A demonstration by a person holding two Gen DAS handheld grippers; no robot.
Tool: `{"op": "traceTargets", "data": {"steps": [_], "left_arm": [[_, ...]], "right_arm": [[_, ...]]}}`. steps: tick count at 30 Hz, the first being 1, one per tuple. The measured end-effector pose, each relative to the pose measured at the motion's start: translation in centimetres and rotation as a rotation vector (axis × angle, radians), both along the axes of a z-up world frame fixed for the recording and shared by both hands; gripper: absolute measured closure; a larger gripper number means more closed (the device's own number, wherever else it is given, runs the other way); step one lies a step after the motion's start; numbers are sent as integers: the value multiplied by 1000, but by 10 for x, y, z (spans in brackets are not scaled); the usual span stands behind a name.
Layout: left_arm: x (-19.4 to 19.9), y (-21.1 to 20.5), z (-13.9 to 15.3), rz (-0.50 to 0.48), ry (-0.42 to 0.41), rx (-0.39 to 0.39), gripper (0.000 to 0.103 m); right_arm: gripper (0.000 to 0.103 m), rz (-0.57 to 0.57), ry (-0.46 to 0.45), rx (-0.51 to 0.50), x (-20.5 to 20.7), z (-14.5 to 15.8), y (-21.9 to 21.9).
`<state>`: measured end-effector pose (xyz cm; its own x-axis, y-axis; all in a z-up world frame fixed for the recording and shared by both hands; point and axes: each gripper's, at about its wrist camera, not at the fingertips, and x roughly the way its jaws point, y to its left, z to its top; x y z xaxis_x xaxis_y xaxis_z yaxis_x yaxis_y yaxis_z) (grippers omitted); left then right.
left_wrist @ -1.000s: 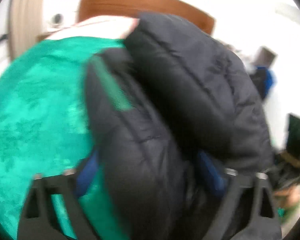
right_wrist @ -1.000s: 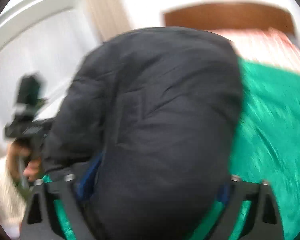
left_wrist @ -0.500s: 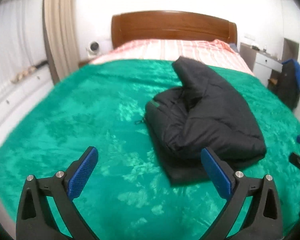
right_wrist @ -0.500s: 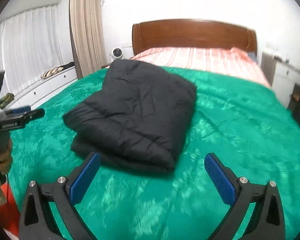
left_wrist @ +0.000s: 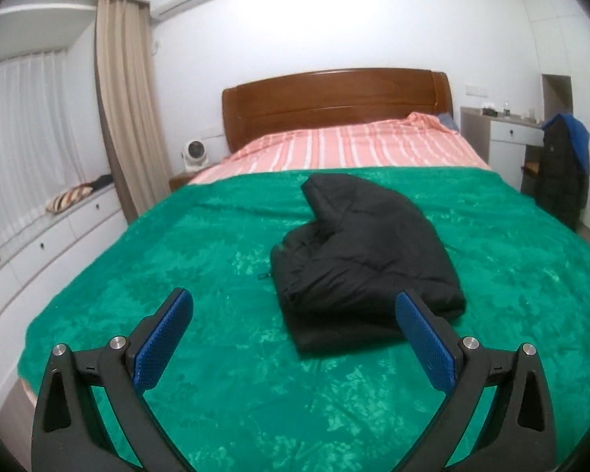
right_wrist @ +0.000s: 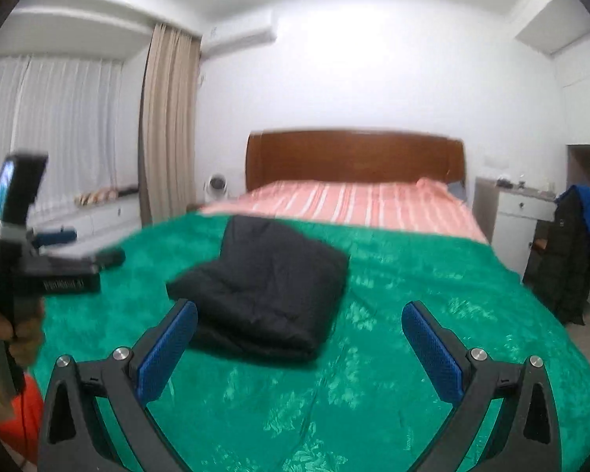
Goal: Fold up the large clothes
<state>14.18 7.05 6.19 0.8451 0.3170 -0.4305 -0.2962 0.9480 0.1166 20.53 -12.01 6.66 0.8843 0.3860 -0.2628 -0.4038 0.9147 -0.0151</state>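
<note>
A black puffer jacket (left_wrist: 358, 251) lies folded into a thick bundle on the green bedspread (left_wrist: 216, 259), its hood end pointing toward the headboard. In the right wrist view the same jacket (right_wrist: 267, 283) sits left of centre on the bedspread (right_wrist: 432, 314). My left gripper (left_wrist: 295, 338) is open, held back from the jacket's near edge with nothing between its blue pads. My right gripper (right_wrist: 299, 346) is open too, empty, its left pad (right_wrist: 165, 350) in front of the bundle's near corner. The left gripper's body (right_wrist: 39, 271) shows at the left, held in a hand (right_wrist: 15, 326).
A wooden headboard (left_wrist: 334, 106) and striped pink sheet (left_wrist: 354, 145) lie beyond. White drawers (left_wrist: 51, 244) run along the left under curtains (left_wrist: 126, 129). A small fan (left_wrist: 194, 153) stands by the bed. A dark coat (left_wrist: 562, 173) hangs on a chair by a desk (left_wrist: 511, 133) at right.
Both grippers held the jacket close to the cameras a second ago. They have let it go onto the bedspread, opened, and drawn back and upward away from it.
</note>
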Motion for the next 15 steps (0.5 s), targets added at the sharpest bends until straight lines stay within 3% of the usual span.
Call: {"op": "traceTargets", "data": {"steps": [4, 7, 10, 13, 15], "left_arm": [[-9, -10, -1, 18, 19, -10, 0], [-13, -14, -8, 9, 54, 6, 0], [-31, -21, -16, -19, 42, 39, 0], [-53, -24, -31, -67, 70, 13, 0], [-64, -25, -41, -84, 92, -15, 0]], "right_arm": [[0, 13, 150, -56, 8, -5, 8], [0, -23, 95, -38, -7, -6, 5], [0, -130, 39, 3, -30, -7, -1], [0, -93, 177, -67, -29, -26, 8], [0, -68, 248, -28, -36, -40, 3]]}}
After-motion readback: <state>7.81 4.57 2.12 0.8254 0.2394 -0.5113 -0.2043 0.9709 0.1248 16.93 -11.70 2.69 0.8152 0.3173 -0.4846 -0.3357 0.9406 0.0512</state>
